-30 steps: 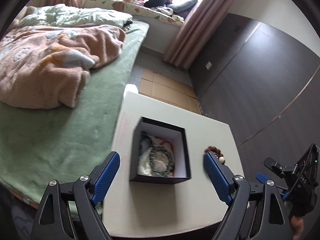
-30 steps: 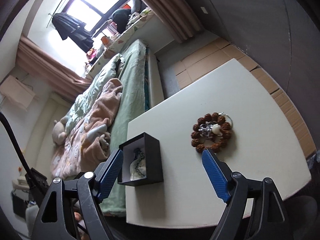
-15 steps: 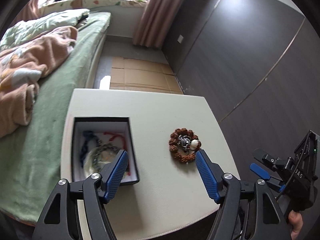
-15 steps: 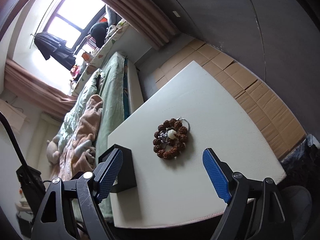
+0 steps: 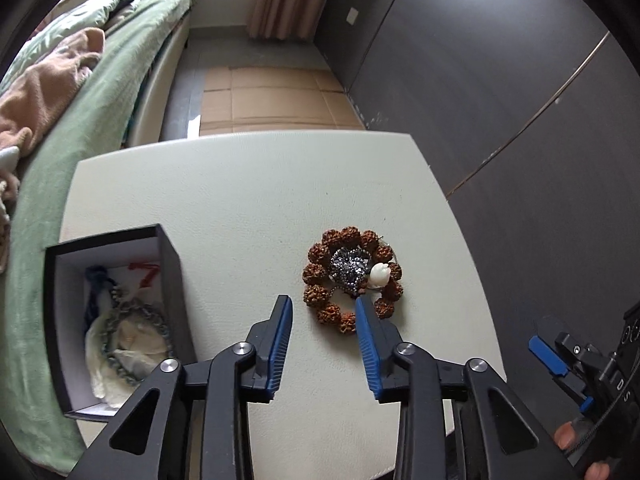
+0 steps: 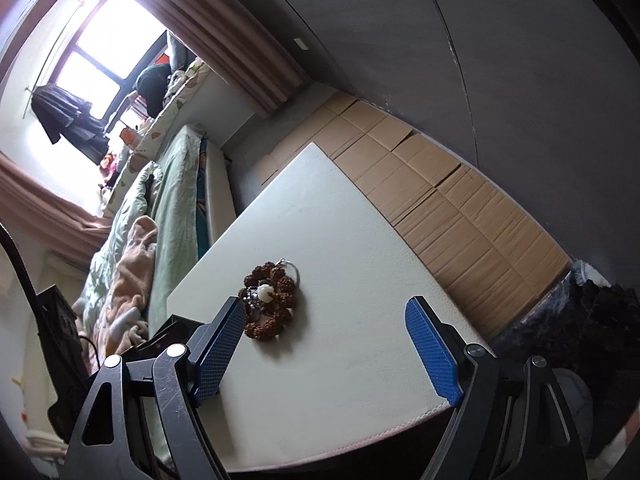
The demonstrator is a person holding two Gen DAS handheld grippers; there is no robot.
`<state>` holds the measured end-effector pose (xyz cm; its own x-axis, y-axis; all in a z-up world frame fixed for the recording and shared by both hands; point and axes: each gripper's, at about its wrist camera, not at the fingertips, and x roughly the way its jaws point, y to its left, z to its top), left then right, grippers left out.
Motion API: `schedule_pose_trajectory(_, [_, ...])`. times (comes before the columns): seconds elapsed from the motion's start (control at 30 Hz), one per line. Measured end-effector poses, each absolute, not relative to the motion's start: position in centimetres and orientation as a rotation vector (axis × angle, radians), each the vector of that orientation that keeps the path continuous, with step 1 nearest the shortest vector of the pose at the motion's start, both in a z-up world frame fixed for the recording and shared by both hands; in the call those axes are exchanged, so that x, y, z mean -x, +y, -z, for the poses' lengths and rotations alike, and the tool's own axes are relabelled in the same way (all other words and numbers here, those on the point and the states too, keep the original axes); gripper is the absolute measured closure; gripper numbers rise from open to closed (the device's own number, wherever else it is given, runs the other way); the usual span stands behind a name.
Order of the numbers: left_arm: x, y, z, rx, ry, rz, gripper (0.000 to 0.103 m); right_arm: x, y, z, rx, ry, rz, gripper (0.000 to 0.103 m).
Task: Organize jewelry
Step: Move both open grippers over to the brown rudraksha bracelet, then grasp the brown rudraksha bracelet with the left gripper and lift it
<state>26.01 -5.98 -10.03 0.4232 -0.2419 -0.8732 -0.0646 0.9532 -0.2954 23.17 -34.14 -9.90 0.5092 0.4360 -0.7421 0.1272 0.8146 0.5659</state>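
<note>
- The left gripper [image 5: 323, 303] points down at a pale table [image 5: 248, 200]. Its jaws have just been closing and now stand part-way in, with nothing pressed between the blue pads.
- A bracelet of knobbly brown beads [image 5: 352, 280] lies flat on the table, coiled in a ring. The near edge of the ring sits in the gap between the left fingers, and the right-hand fingertip [image 5: 362, 308] overlaps its near beads; whether that tip actually touches them I cannot tell from this angle.
- Inside the ring rests a glittery silver piece [image 5: 349, 268], and a small white charm [image 5: 380, 273] sits against the beads on the right side.
- A black box [image 5: 172, 264] with a white lining stands open on the table, to the left of the bracelet and apart from it. In it lie a grey-green bead bracelet [image 5: 136, 336], a blue cord [image 5: 96, 284], a red cord [image 5: 144, 274] and some white stuff underneath.
- The right gripper [image 6: 326, 328] hangs released, its jaws spread wide over the table with nothing between the pads. From its view the brown bracelet [image 6: 272, 300] lies just beyond the left fingertip [image 6: 224, 332].
- The right gripper's black body and a person's fingertips [image 5: 566, 440] show at the lower right edge of the left view.
- A bed with a green sheet [image 5: 80, 128] and a pink blanket [image 5: 44, 80] runs along the left side of the table.
- Flattened cardboard [image 5: 272, 96] covers the floor beyond the table, beside a dark wall.
</note>
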Motion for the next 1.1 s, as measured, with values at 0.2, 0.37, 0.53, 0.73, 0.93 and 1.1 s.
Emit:
schedule_pose_trajectory(0.2, [-27.8,-7.0,12.1,0.278,1.183,0.085,0.069,-23.7,-34.9,12.0,-0.651,1.092,-0.203,0.02])
schedule_pose_trajectory(0.37, [-29.1,-7.6,14.0,0.277,1.243,0.047,0.069,-24.3,-34.5,12.8,-0.677,1.112,-0.226,0.02])
schedule_pose_trajectory(0.53, [-29.6,-7.6,15.1,0.272,1.254,0.013,0.082,-24.6,-33.8,13.4,-0.667,1.138,-0.228,0.021])
schedule_pose_trajectory(0.73, [-29.0,-6.5,12.8,0.338,1.206,0.107,0.083,-25.3,-32.8,13.2,-0.644,1.149,-0.252,0.021])
schedule_pose_trajectory(0.93, [-28.5,-6.1,8.5,0.376,1.108,0.221,0.083,-26.4,-31.1,12.4,-0.611,1.149,-0.274,0.022])
schedule_pose_trajectory(1.1, [-27.5,-5.2,5.5,0.387,1.046,0.26,0.083,-26.9,-29.9,12.0,-0.601,1.153,-0.293,0.026])
